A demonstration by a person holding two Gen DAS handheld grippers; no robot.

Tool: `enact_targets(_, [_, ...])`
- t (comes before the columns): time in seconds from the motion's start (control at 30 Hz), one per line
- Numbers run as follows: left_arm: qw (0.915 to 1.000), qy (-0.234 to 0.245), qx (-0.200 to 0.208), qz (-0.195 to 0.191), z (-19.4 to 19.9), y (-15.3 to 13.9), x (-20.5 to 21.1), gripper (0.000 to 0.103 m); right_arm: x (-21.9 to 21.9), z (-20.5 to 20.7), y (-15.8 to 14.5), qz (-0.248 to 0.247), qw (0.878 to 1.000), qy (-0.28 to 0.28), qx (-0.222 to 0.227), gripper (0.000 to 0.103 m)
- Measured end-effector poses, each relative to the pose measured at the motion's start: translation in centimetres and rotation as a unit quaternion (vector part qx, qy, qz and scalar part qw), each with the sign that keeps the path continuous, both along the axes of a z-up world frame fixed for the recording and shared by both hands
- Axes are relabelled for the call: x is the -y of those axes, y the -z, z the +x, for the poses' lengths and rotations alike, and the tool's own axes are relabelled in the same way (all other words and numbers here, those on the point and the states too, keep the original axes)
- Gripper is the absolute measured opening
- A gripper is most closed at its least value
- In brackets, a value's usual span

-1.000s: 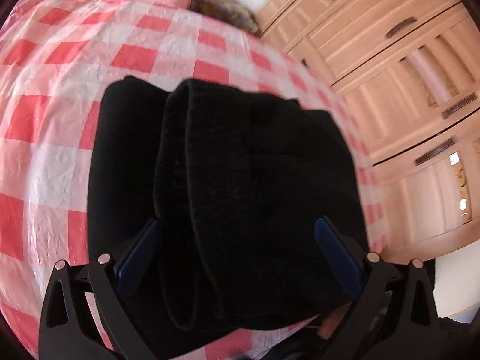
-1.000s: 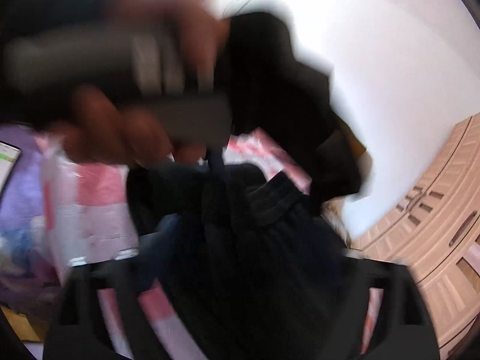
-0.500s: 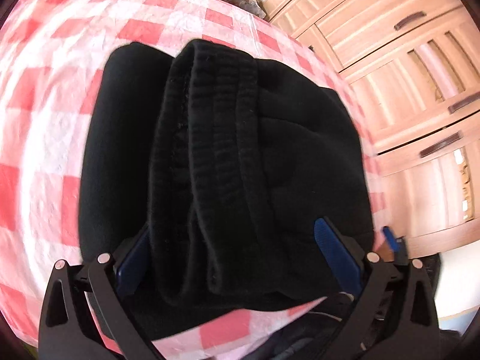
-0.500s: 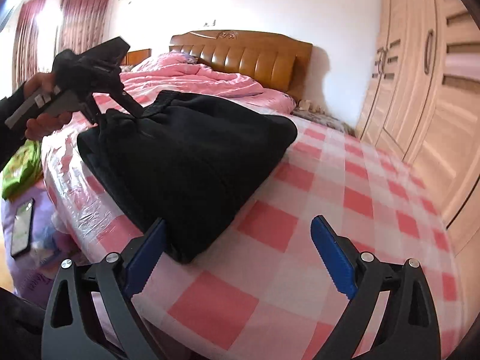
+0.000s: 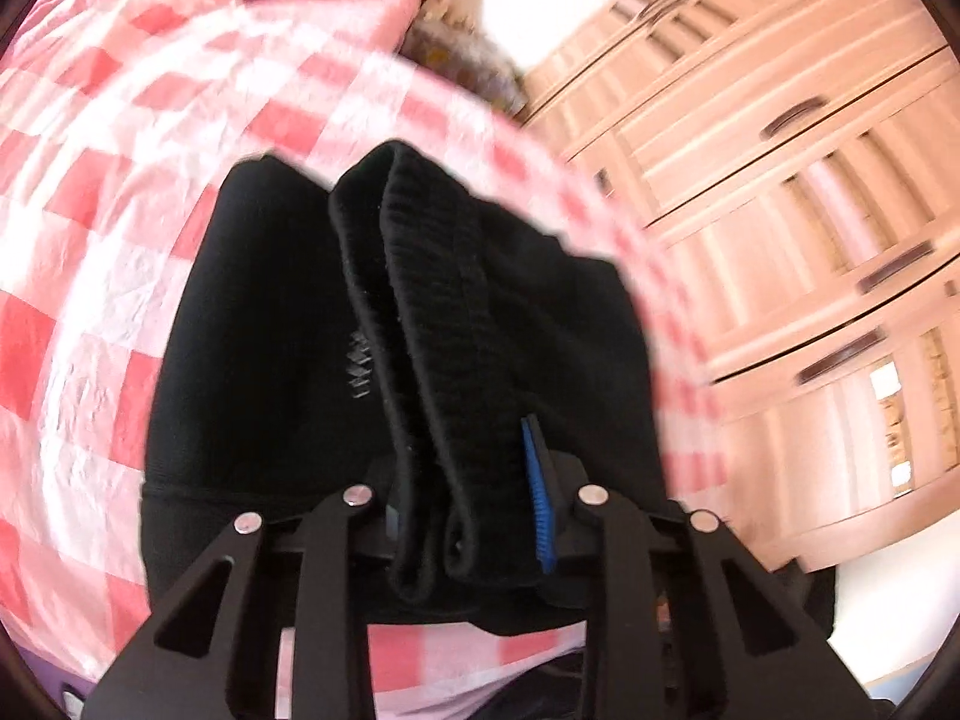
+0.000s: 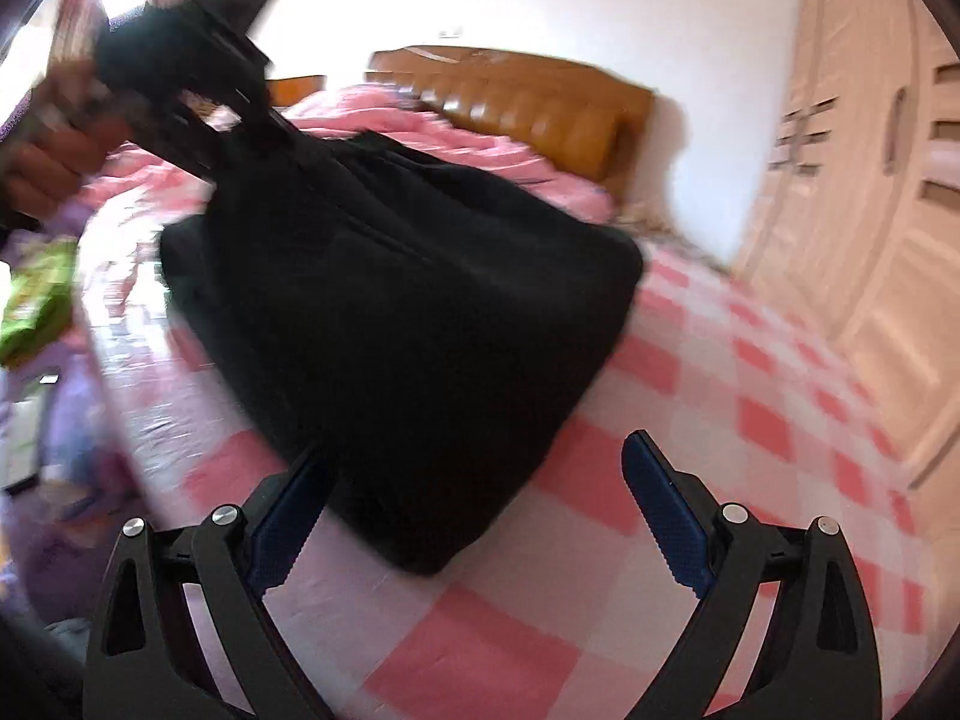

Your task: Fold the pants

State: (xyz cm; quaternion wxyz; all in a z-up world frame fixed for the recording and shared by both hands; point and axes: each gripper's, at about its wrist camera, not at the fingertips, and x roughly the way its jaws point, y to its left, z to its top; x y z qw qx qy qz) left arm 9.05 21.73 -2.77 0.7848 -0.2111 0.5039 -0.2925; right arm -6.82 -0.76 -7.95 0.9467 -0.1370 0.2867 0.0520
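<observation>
Left wrist: left gripper (image 5: 468, 516) was clamped on the ribbed waistband of the black pants (image 5: 510, 312); folded bulk lay ahead on the red-checked bedsheet (image 5: 90, 276).

Right wrist: right gripper (image 6: 474, 510) had fingers apart, holding nothing; pants bundle (image 6: 408, 312) just ahead-left, blurred.

Red-checked bed (image 6: 690, 450) carries folded black pants (image 6: 408, 324).

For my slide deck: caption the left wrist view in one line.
Left tool clamped on the ribbed waistband of folded black pants lying on a pink checkered bedsheet, wardrobe behind.
</observation>
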Motion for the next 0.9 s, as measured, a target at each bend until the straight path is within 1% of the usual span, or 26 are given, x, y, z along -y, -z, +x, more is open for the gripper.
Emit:
enact_targets(0.03, [0.9999, -0.004, 0.010, -0.008, -0.4, -0.7, 0.0, 0.027, 0.5, 0.1, 0.1, -0.006, 1.000, 0.024, 0.008, 0.092])
enact_targets(0.13, [0.9982, -0.010, 0.050, -0.032, -1.4, -3.7, -0.1, 0.026, 0.4, 0.1, 0.1, -0.028, 0.999, 0.034, 0.013, 0.092])
enact_targets(0.17, [0.9976, -0.010, 0.058, -0.036, -1.6, -4.3, -0.2, 0.026, -0.2, -0.1, -0.1, -0.043, 0.998, 0.032, 0.023, 0.092])
enact_targets(0.2, [0.9967, -0.010, 0.073, -0.034, -1.8, -5.3, -0.4, 0.026, -1.1, -0.4, -0.5, -0.069, 0.996, 0.028, 0.041, 0.092])
enact_targets(0.23, [0.9958, -0.016, 0.085, -0.032, -1.9, -6.2, -0.3, 0.026, -1.8, -0.6, -1.3, -0.083, 0.994, 0.026, 0.061, 0.092])
enact_targets(0.27, [0.9947, -0.022, 0.096, -0.032, -1.9, -6.7, -0.7, 0.026, -2.4, -0.7, -2.5, -0.088, 0.992, 0.025, 0.084, 0.092])
enact_targets(0.3, [0.9938, -0.029, 0.101, -0.037, -1.9, -7.1, -1.9, 0.026, -2.8, -0.5, -3.1, -0.085, 0.992, 0.021, 0.091, 0.092])
enact_targets(0.37, [0.9918, -0.059, 0.102, -0.048, -2.4, -6.9, -4.5, 0.026, -3.6, 0.3, -4.0, -0.080, 0.993, 0.008, 0.084, 0.092])
enact_targets(0.4, [0.9919, -0.070, 0.096, -0.046, -2.3, -6.1, -5.9, 0.026, -4.1, 1.2, -3.5, -0.084, 0.995, 0.004, 0.061, 0.092])
enact_targets(0.43, [0.9928, -0.080, 0.076, -0.045, -1.9, -4.3, -7.4, 0.026, -4.2, 1.8, -2.9, -0.087, 0.995, 0.006, 0.047, 0.092])
enact_targets(0.47, [0.9932, -0.098, 0.039, -0.049, -1.2, -1.6, -8.8, 0.026, -4.1, 2.5, -1.4, -0.090, 0.996, 0.010, 0.021, 0.092])
enact_targets(0.5, [0.9933, -0.108, 0.008, -0.042, -0.8, 0.6, -9.5, 0.026, -3.9, 2.7, -0.4, -0.090, 0.996, 0.008, 0.006, 0.092])
enact_targets(0.53, [0.9928, -0.114, -0.025, -0.028, -0.3, 3.8, -10.0, 0.026, -3.8, 2.8, 0.5, -0.094, 0.996, 0.006, -0.009, 0.092])
enact_targets(0.57, [0.9902, -0.121, -0.039, -0.057, -0.3, 6.3, -10.9, 0.027, -3.8, 2.6, 1.1, -0.099, 0.995, 0.005, -0.013, 0.092])
enact_targets(0.6, [0.9860, -0.124, -0.033, -0.107, -0.5, 7.2, -11.7, 0.027, -3.7, 2.0, 0.9, -0.096, 0.995, 0.002, 0.000, 0.092])
enact_targets(0.63, [0.9830, -0.125, -0.031, -0.131, -0.8, 7.5, -12.3, 0.027, -3.8, 1.9, 0.8, -0.101, 0.995, 0.002, -0.002, 0.092])
enact_targets(0.67, [0.9827, -0.125, -0.024, -0.135, -1.1, 7.5, -12.3, 0.028, -3.9, 2.1, 0.6, -0.107, 0.994, -0.001, -0.008, 0.092])
enact_targets(0.7, [0.9855, -0.123, -0.011, -0.117, -1.3, 7.1, -11.8, 0.028, -3.8, 2.2, 0.5, -0.103, 0.995, -0.001, -0.013, 0.092])
enact_targets(0.73, [0.9873, -0.119, -0.004, -0.106, -1.4, 6.8, -11.4, 0.031, -3.6, 2.2, 0.4, -0.095, 0.995, -0.001, -0.019, 0.092])
enact_targets(0.77, [0.9885, -0.116, -0.002, -0.097, -1.5, 6.5, -11.2, 0.038, -3.3, 2.3, 0.1, -0.072, 0.997, -0.008, -0.034, 0.092])
enact_targets(0.8, [0.9895, -0.122, 0.001, -0.076, -1.7, 6.1, -11.3, 0.046, -2.9, 2.3, -0.2, -0.053, 0.997, -0.016, -0.045, 0.092])
enact_targets(0.83, [0.9896, -0.136, 0.007, -0.047, -1.9, 5.7, -11.3, 0.068, -2.1, 2.3, -0.7, -0.026, 0.998, -0.029, -0.059, 0.092])
enact_targets(0.87, [0.9880, -0.152, 0.018, -0.019, -2.0, 5.1, -11.5, 0.080, -1.5, 1.9, -1.2, 0.003, 0.997, -0.046, -0.068, 0.092])
enact_targets(0.9, [0.9835, -0.176, 0.041, 0.006, -2.9, 3.9, -11.7, 0.080, -0.5, 1.2, -1.8, 0.041, 0.993, -0.077, -0.078, 0.092])
